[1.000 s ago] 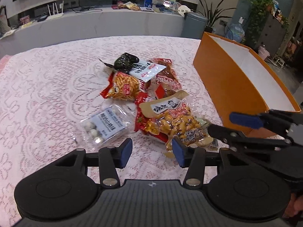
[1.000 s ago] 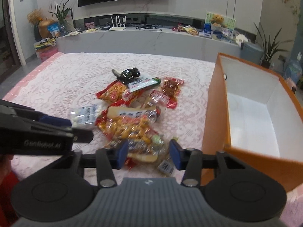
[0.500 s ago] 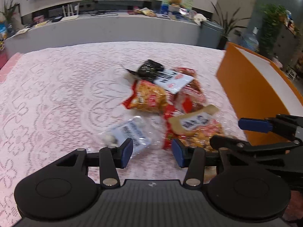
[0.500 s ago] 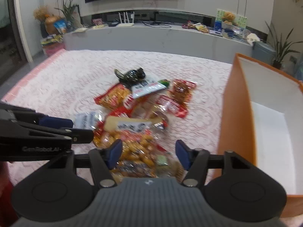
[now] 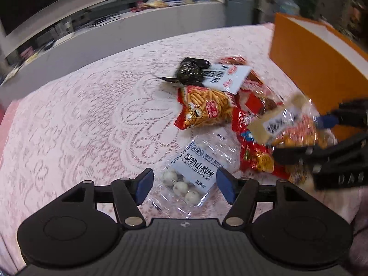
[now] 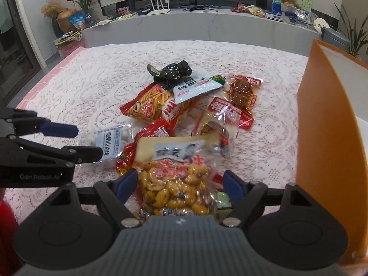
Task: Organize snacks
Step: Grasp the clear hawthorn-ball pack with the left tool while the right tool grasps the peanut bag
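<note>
Snack packs lie piled on a pink lace tablecloth (image 5: 80, 115). My left gripper (image 5: 184, 185) hangs low over a clear pack of yogurt-coated hawthorn balls (image 5: 195, 172). Its jaws are opening, the pack lies between them, and the pads are clear of it. My right gripper (image 6: 180, 181) straddles a clear bag of yellow beans (image 6: 177, 184) without pressing on it. The left gripper (image 6: 86, 141) also shows at the left of the right wrist view, over the hawthorn pack (image 6: 115, 140). In the left wrist view, blurred, the right gripper (image 5: 301, 138) sits at the right edge.
A tall orange box (image 6: 326, 126) with a white inside stands open at the right of the pile; its wall (image 5: 310, 53) is close to my right gripper. Further back lie a red bag of stick snacks (image 6: 149, 103), a black packet (image 6: 172, 71) and a white sachet (image 6: 195, 85).
Both grippers have come down and forward onto the pile. The left jaws have spread wider around the hawthorn pack. The right jaws stand wider than a second ago, now either side of the bean bag.
</note>
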### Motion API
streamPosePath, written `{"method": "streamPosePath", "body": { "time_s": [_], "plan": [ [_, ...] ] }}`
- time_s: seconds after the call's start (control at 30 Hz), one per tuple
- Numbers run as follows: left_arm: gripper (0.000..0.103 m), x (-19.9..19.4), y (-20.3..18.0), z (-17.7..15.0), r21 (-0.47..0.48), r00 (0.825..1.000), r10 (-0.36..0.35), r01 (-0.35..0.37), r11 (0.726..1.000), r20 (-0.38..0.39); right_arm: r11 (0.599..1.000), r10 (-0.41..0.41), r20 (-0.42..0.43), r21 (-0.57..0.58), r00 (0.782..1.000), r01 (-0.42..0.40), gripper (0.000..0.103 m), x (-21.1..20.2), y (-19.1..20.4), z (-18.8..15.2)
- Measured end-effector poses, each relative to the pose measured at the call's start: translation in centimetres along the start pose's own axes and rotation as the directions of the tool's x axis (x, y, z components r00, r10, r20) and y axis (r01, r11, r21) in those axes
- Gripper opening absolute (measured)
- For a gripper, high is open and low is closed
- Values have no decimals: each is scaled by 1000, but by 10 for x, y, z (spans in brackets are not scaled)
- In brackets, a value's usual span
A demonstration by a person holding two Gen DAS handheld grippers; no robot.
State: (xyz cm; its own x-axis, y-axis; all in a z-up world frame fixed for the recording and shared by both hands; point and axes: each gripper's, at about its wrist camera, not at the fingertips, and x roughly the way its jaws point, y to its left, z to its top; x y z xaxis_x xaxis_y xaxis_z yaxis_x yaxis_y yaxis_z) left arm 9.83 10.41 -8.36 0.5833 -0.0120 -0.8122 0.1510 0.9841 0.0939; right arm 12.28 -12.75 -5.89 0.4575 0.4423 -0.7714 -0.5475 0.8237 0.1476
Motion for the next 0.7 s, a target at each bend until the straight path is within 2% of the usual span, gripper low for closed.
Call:
{"method": "streamPosePath", "body": {
  "time_s": [0.07,0.17,0.27,0.37,0.43,0.57,0.7],
  "plan": [
    [75,4,2,0,62,1000,-21,21,998,-8,1000,-9,2,-5,1000,9,57,-1,0,1],
    [75,8,1,2,156,999,-47,48,987,-10,1000,-4,-1,4,1000,4,57,-2,-3,2],
    [77,11,-2,4,250,994,-94,104,963,-51,1000,1,-5,18,1000,-1,57,-2,-6,1],
    [80,18,-6,6,327,991,-102,125,937,-85,1000,-2,-3,13,1000,2,57,-2,-6,1],
    [83,23,-4,7,333,992,-86,112,936,-91,1000,-4,-1,10,1000,4,58,-2,-5,1],
    [86,34,1,6,302,988,-125,146,942,-88,1000,1,-1,22,1000,-1,58,-2,-7,0],
    [89,42,11,10,213,982,-163,181,960,-98,999,10,-6,33,1000,-10,58,-1,-9,1]
  ]
}}
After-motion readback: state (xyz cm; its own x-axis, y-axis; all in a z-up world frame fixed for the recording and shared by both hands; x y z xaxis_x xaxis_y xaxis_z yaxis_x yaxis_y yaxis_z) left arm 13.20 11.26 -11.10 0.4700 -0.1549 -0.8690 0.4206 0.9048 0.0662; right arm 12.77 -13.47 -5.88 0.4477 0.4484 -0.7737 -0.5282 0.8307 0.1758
